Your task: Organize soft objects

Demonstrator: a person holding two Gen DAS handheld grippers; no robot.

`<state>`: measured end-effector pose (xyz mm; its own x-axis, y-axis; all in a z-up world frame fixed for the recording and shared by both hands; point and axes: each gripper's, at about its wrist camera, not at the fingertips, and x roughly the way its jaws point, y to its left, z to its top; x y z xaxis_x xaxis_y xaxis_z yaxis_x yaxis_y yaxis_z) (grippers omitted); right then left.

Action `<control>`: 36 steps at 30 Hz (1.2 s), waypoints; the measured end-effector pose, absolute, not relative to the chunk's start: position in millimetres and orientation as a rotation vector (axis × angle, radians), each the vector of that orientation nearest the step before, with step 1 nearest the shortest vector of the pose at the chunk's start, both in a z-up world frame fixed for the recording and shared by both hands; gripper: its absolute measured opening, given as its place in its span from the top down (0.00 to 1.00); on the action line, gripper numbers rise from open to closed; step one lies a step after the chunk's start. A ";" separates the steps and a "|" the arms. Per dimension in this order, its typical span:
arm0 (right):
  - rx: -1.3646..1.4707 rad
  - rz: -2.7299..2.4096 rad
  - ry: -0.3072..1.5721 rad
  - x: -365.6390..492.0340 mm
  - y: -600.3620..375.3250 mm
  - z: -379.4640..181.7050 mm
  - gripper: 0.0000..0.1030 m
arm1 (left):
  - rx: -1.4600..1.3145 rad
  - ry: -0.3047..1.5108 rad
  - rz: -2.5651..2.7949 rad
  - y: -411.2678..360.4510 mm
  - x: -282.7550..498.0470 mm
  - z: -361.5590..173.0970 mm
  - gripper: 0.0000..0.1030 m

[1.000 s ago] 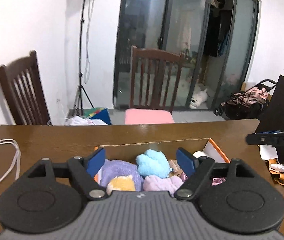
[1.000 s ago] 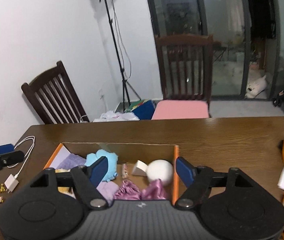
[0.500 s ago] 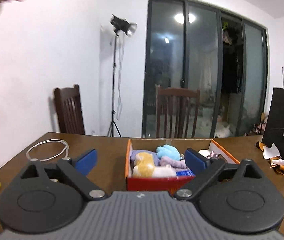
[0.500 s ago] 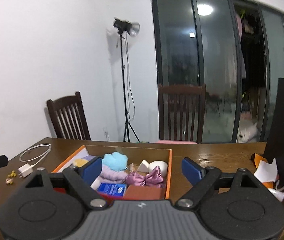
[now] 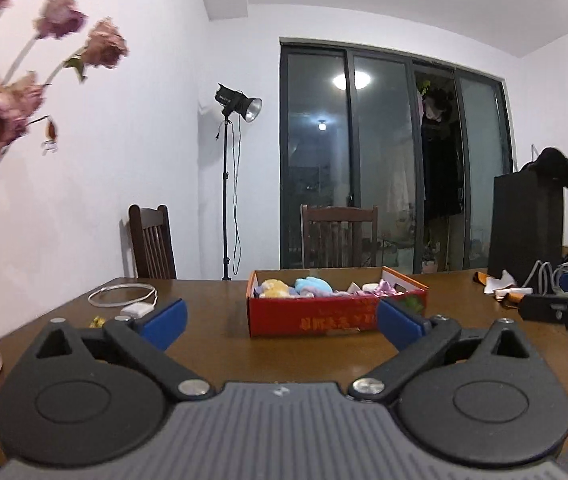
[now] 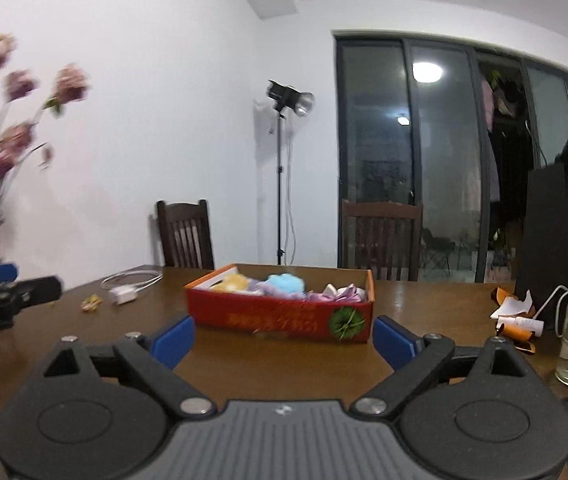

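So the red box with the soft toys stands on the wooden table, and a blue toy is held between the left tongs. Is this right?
Not quite. In the left wrist view the left tongs are opening with nothing between them; the blue toy lies in the red box, which does stand on the wooden table.

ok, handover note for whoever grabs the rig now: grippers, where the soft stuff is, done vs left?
Left hand-held gripper: jaws opening, nothing between them.
Right hand-held gripper: jaws opening, nothing between them.
Red box sits mid-table, beyond both grippers. In it: blue plush, yellow plush, purple satin piece.
Done: no soft items visible loose on the table.
Left: check the box contents; likely nothing more to pick.
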<state>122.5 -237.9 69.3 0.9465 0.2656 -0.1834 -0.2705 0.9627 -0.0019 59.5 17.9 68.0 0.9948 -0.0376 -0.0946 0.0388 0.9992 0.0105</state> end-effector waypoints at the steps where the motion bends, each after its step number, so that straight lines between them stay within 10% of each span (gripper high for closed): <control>1: -0.038 0.271 0.166 105.6 -235.6 64.6 0.03 | 0.006 0.094 -0.033 17.0 47.0 61.7 0.00; 36: -0.004 0.254 0.182 52.0 -226.7 22.6 0.00 | 0.030 0.169 -0.042 13.8 15.1 29.7 0.00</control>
<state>52.0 -226.7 22.6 0.9517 0.2494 -0.1793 -0.2501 0.9680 0.0194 15.1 13.8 29.7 0.9848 -0.0393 -0.1691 0.0443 0.9987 0.0262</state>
